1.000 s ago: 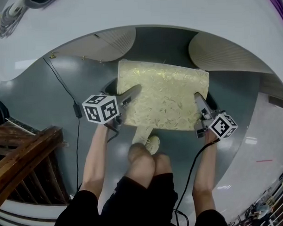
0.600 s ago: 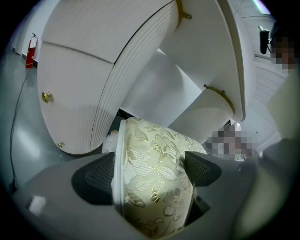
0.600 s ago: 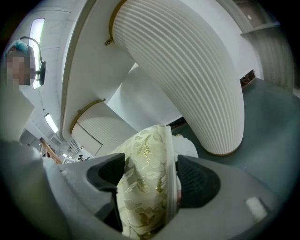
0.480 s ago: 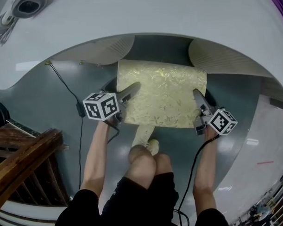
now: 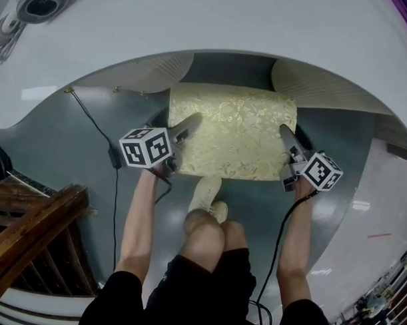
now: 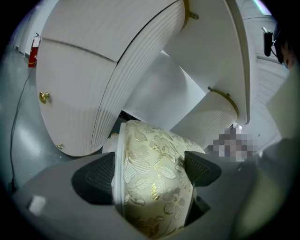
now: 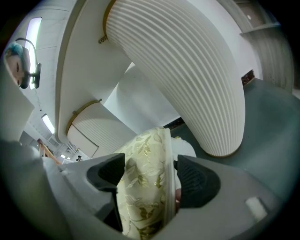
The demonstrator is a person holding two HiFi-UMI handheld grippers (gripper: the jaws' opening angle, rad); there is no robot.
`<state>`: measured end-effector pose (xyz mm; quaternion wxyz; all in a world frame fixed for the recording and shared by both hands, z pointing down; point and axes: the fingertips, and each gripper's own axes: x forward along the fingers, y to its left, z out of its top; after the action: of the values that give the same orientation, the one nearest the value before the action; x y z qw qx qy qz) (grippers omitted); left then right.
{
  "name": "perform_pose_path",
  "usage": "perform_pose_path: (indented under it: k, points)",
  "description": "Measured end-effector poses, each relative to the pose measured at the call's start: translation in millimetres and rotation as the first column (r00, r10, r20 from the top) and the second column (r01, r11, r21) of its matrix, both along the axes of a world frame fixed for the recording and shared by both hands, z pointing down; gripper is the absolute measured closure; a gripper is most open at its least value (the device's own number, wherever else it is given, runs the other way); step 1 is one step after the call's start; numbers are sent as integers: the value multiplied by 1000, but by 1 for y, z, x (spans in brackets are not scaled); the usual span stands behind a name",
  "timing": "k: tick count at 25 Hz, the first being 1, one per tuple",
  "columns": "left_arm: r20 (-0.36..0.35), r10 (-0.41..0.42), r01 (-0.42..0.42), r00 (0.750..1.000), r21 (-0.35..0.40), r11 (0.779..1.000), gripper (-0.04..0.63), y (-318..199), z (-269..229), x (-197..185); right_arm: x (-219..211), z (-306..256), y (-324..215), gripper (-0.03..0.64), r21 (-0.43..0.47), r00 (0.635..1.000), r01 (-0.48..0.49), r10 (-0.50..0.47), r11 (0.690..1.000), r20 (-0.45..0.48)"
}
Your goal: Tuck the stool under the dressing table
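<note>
Gripping on the left: the left gripper (image 6: 150, 174) is seen with its jaws set wide and pressed on the left edge of the stool (image 5: 232, 134); the padded seat is held between the two pads.
Gripping on the right: the right gripper (image 7: 149, 177) is closed in the same way on the right edge of the seat, and the cushion fills the gap between its pads.
Place of the stool: it stands on the grey floor (image 5: 69, 140) in front of the dressing table (image 5: 205, 22); its far edge is at the mouth of the recess, between the left pedestal (image 5: 150, 68) and the right pedestal (image 5: 320, 78).
Seat: the cream and gold fabric is seen almost whole from above, so most of it is not yet covered by the white table top.
Done, as it is judged: the stool is taken at both sides and is lined up with the opening.
Left, as it is judged: the seat is to be pushed forward until it is under the top, and then both grips are to be released.
Shoe: a shoe (image 5: 208, 195) of the person is placed just behind the near edge of the seat.
Cable: a black cable (image 5: 111, 162) is laid on the floor to the left, apart from the stool.
Care needed: the ribbed pedestals are near both far corners, so a straight push is called for.
</note>
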<state>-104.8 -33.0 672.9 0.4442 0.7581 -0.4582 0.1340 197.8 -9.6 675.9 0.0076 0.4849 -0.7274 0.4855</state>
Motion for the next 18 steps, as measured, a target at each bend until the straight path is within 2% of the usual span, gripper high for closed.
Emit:
perform_pose_path:
  k: [4,7,10,14,18]
  points:
    - [-3,-3,3,1000,6,1000,121,0,0,-1,2,0,-1,268,8,1000,-11,11,1000,-11]
    - [23,-17,17,1000,25,1000,131,2,-4,-3,0,-3,2,270,9,998,-10,10,1000,-70]
    - [59,-41,38,997,43,998,164,7,-9,-11,-1,-6,7,272,9,992,2,-1,1000,-128]
    - [86,-80,74,993,63,995,252,8,-26,-26,-3,-23,14,275,21,987,10,-7,1000,-159]
    - [146,-67,53,987,96,994,303,16,-47,-30,-8,-45,21,284,32,976,36,-28,999,-215]
